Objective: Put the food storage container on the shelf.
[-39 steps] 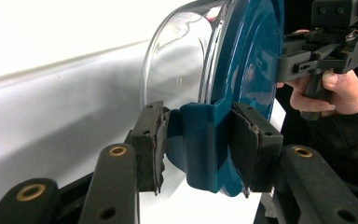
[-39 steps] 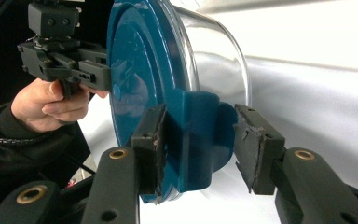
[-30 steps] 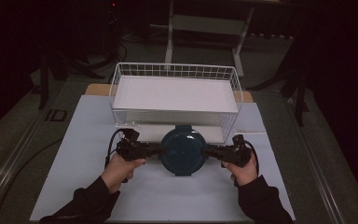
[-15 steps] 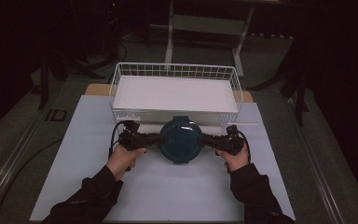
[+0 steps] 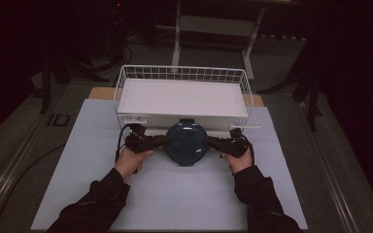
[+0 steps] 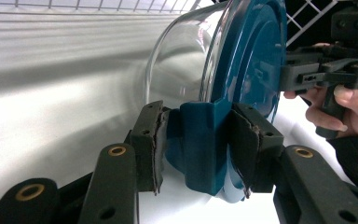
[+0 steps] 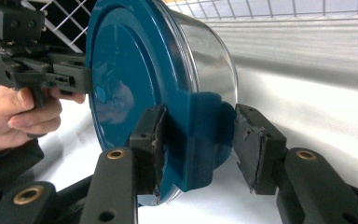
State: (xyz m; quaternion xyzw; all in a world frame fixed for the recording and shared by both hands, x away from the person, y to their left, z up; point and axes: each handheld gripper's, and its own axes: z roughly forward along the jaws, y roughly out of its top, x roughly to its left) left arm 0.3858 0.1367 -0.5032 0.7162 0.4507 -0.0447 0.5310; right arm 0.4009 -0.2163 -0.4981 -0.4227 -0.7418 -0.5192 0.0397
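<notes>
The left tool (image 6: 198,149) clamps one side tab of a blue lid (image 5: 186,142), and the right tool (image 7: 200,149) brackets the opposite tab, one pad touching and the other just off it. The lid closes a clear glass bowl (image 6: 182,60) whose contents cannot be made out. It is held over the counter (image 5: 175,194), against the near wall of a white wire basket (image 5: 126,77) standing at the far edge.

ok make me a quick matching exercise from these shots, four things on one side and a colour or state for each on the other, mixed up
Things:
1. lid
2. bowl
3. wire basket
4. left gripper

Colour or state:
A. clear glass
B. white, standing at the far side of the table
C. teal, with side tabs
D. black fingers closed on a lid tab

Pairs: 1-C, 2-A, 3-B, 4-D
</notes>
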